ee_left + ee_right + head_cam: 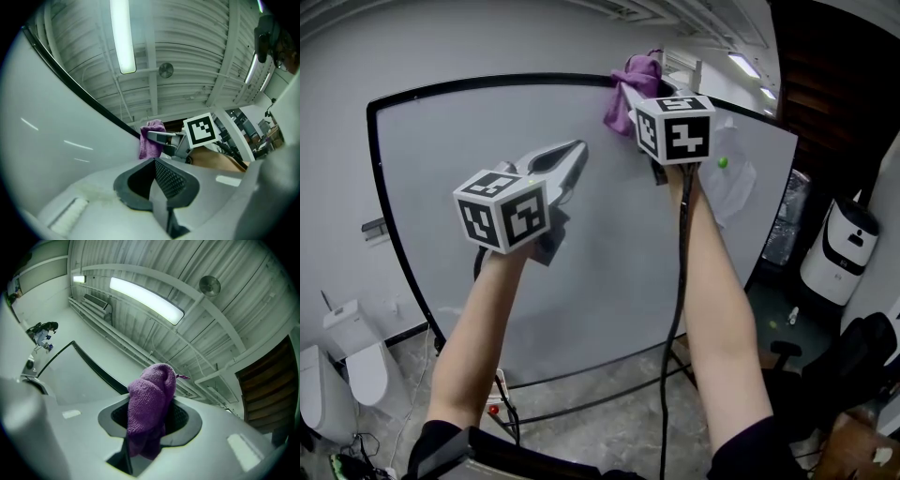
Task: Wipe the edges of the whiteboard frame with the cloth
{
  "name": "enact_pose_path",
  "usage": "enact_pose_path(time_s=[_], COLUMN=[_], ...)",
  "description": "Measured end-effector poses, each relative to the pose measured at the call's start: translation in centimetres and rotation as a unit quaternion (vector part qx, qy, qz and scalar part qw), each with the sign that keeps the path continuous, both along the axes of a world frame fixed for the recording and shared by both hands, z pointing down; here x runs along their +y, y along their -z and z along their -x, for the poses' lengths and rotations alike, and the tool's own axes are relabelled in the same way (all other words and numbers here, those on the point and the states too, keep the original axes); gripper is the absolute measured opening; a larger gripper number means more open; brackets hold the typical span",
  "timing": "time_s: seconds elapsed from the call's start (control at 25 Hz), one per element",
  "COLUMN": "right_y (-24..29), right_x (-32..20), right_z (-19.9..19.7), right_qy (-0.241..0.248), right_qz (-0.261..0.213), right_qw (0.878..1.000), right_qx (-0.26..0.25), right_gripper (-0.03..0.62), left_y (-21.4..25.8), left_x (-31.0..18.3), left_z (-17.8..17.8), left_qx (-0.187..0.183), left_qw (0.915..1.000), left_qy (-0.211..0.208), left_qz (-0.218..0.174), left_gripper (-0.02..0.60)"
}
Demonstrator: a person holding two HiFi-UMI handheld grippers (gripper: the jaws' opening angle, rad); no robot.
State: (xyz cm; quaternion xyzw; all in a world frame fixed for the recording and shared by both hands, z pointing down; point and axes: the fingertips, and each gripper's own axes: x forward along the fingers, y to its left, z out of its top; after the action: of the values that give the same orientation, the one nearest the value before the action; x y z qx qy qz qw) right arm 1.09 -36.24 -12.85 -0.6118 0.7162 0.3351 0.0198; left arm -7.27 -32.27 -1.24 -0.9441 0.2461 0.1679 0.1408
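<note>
Jaws of right gripper clamp cloth at top of whiteboard frame; left gripper jaws together.

In the head view the marker cube of the right gripper hides that gripper's jaws and the lower part of the cloth. Contact between the cloth and the top edge of the whiteboard frame therefore cannot be confirmed. The left forearm and right forearm mask parts of the frame's lower edge, and a small green item on the board is too small to identify.
</note>
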Motion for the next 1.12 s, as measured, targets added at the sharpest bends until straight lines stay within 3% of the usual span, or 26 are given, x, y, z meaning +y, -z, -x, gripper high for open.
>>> enact_pose_path(time_s=[0.48, 0.84, 1.12], right_y=[0.3, 1.6, 1.7], right_x=[-1.0, -1.6, -1.9], right_z=[-8.2, -13.3, -16.4], right_qy=[0.013, 0.023, 0.032], right_qz=[-0.002, -0.013, -0.02], right_qw=[1.0, 0.999, 0.998], right_qx=[0.003, 0.032, 0.042], right_gripper=[0.146, 0.146, 0.146], left_y=[0.8, 2.3, 3.0], left_x=[-1.5, -2.4, -3.4], left_z=[-10.5, -17.6, -21.5], left_qx=[0.007, 0.015, 0.013], left_qw=[0.9999, 0.9997, 0.9997], left_qy=[-0.006, -0.002, -0.006], left_qz=[-0.005, -0.019, -0.02], left_gripper=[0.002, 0.002, 0.002])
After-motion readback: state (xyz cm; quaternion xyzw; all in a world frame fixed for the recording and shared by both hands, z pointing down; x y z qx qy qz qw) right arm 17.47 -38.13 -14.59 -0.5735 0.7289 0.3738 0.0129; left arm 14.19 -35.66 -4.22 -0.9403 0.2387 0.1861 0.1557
